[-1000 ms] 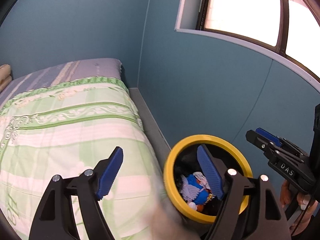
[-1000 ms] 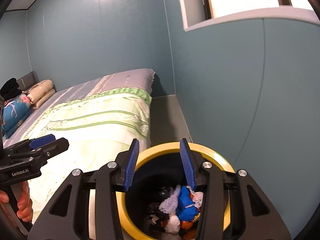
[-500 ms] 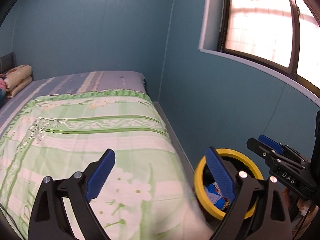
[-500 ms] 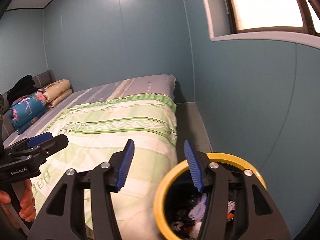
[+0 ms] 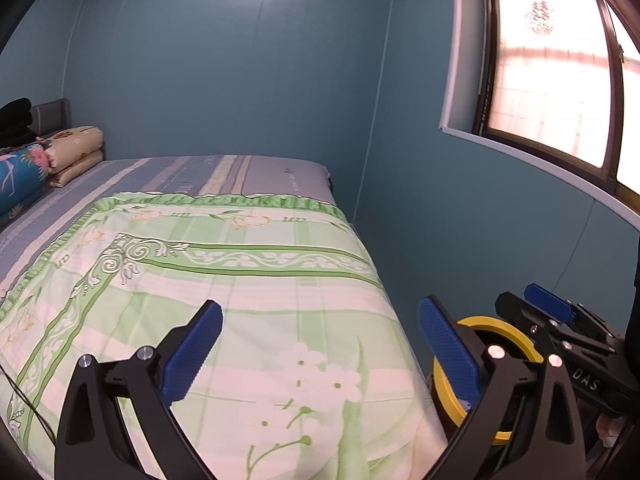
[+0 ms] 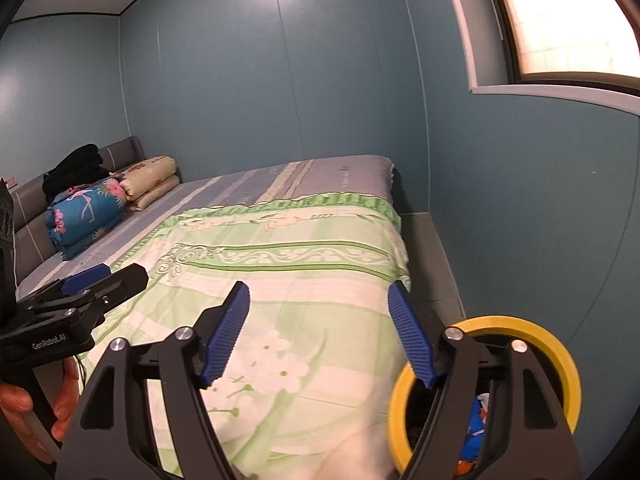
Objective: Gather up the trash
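A black trash bin with a yellow rim stands on the floor between the bed and the wall; in the right wrist view its rim shows at the lower right, with blue and orange trash inside. My left gripper is open and empty, over the bed's corner, left of the bin. My right gripper is open and empty, over the bed's edge, up and left of the bin. Each gripper shows in the other's view: the right one, the left one.
The bed with a green floral sheet fills the left and middle. Folded quilts and pillows lie at its far head end. Blue walls and a window stand on the right. A narrow grey floor strip runs beside the bed.
Both grippers have lifted and swung left, away from above the bin toward the bed. The right gripper's jaws have opened wider. The bin has slid to the lower right in both views.
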`<action>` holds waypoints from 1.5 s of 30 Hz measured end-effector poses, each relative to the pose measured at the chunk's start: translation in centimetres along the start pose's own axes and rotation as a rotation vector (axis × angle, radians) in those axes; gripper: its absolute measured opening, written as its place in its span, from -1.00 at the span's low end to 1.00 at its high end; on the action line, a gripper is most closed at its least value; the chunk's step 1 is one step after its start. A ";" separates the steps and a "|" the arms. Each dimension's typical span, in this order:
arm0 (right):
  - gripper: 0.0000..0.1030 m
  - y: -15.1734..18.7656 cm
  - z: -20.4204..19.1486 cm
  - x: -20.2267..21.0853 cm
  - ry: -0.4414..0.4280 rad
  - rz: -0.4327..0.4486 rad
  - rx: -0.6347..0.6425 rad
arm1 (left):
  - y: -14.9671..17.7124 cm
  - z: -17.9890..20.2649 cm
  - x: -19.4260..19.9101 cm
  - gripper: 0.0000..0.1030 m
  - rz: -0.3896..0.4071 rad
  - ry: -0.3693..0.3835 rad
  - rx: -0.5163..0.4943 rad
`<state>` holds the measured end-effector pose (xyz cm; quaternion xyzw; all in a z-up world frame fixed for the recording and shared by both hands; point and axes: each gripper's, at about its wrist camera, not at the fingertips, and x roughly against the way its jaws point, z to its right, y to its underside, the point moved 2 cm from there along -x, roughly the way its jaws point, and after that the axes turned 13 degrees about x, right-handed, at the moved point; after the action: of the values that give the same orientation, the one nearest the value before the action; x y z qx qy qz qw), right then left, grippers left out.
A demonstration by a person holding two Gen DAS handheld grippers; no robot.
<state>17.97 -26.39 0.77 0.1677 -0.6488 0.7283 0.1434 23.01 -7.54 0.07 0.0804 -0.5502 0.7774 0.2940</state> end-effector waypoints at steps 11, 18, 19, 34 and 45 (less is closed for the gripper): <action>0.65 -1.1 -3.4 -0.8 -0.057 0.005 -0.012 | -0.4 -3.2 1.8 0.84 0.045 -0.071 0.020; 0.77 -1.8 -5.5 -0.8 -0.070 0.026 0.004 | -0.9 -5.5 3.1 0.84 0.085 -0.097 0.052; 0.77 -1.9 -5.8 -0.9 -0.072 0.029 0.008 | -1.1 -5.8 3.3 0.84 0.092 -0.103 0.058; 0.84 -2.8 -8.2 0.0 0.054 0.171 0.029 | -1.3 -8.3 5.9 0.84 0.222 -0.168 0.064; 0.84 -2.0 -9.4 -0.7 0.090 0.153 0.009 | -0.2 -8.6 7.2 0.84 0.268 -0.152 0.099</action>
<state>18.93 -16.77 1.30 0.0853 -0.6494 0.7467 0.1159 18.96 2.95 0.15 0.0794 -0.5376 0.8276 0.1408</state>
